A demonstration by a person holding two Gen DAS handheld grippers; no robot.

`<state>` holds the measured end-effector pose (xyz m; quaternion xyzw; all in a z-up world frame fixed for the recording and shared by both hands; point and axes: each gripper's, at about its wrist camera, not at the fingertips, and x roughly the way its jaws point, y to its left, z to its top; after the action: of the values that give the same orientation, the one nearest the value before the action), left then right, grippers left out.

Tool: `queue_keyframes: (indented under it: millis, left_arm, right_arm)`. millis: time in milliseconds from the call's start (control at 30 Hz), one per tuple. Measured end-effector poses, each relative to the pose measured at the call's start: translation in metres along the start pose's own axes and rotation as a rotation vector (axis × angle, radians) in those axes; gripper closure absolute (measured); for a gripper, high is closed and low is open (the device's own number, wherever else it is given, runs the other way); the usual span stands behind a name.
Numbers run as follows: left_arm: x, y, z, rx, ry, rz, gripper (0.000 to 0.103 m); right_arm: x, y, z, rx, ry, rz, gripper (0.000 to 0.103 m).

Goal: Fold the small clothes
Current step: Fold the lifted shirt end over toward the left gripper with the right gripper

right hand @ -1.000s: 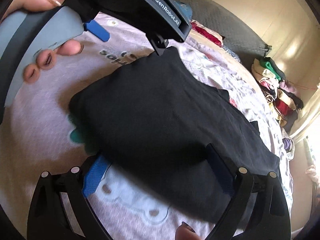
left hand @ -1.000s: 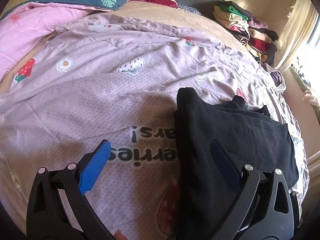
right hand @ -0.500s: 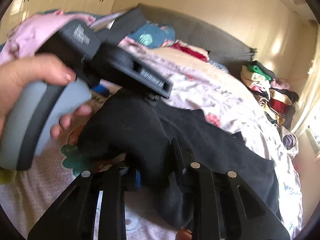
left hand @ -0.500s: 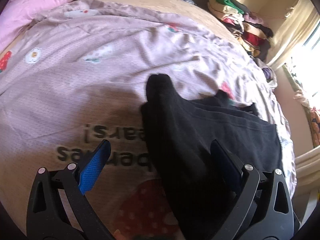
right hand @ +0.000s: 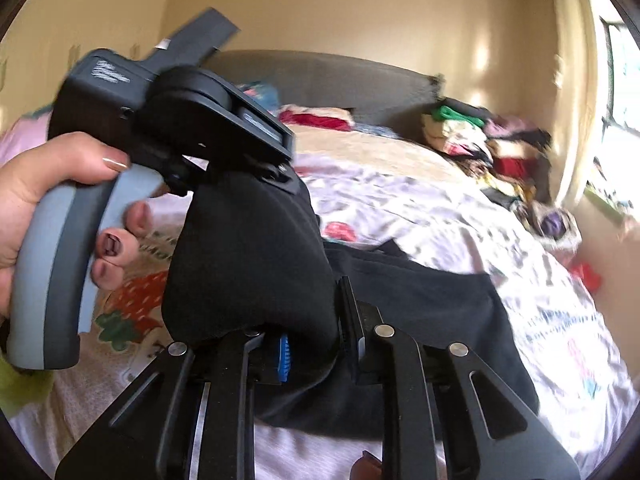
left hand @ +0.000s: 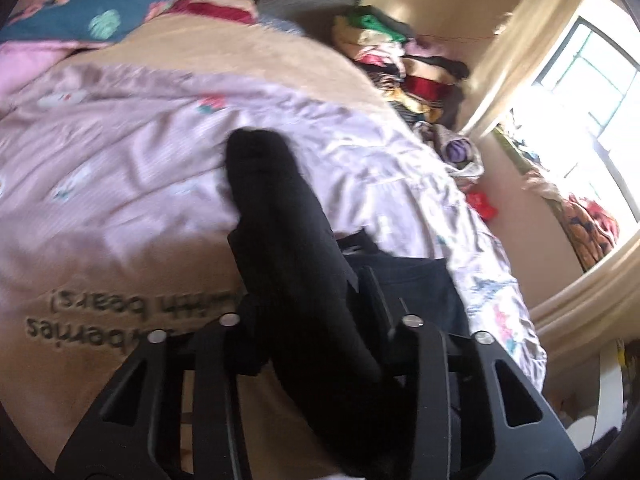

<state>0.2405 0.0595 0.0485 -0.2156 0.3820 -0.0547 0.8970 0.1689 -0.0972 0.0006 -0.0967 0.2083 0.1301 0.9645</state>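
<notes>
A black garment [left hand: 280, 220] lies on a lilac printed bed cover [left hand: 120, 160], with its near edge raised off the bed. My left gripper [left hand: 308, 300] has a bunched fold of that edge between its jaws, which are closing with the pads pressing on the cloth. In the right wrist view, my right gripper [right hand: 316, 328] is also closing on the garment [right hand: 248, 260], and one blue pad [right hand: 284, 354] shows against the fabric. The left gripper [right hand: 280, 176] pinches the same raised edge a little further away, held by a person's hand [right hand: 40, 200]. The rest of the garment trails flat to the right.
A heap of folded clothes [left hand: 408, 68] sits at the far right corner of the bed, below a bright window [left hand: 580, 100]. A blue leaf-print pillow [left hand: 100, 12] and a grey headboard [right hand: 320, 76] are at the far end. Loose items lie on the floor at the right.
Both grippers went from wide open around the garment's edge to closed on it. They rose and tilted up, lifting that edge off the bed cover.
</notes>
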Motion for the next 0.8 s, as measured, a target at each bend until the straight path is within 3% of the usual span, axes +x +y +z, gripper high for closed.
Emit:
queue_keyframes:
  millis: [400,800]
  left_arm:
    - [0.04,-0.082,0.001,0.094,0.043,-0.019,0.076]
    - [0.11,-0.129,-0.014,0.136,0.163,0.025,0.075]
  right_arm:
    - [-0.02,-0.07,-0.019,0.223,0.018,-0.018,0.089]
    - [-0.003,-0.12,-0.056,0.486,0.135,0.051,0.091]
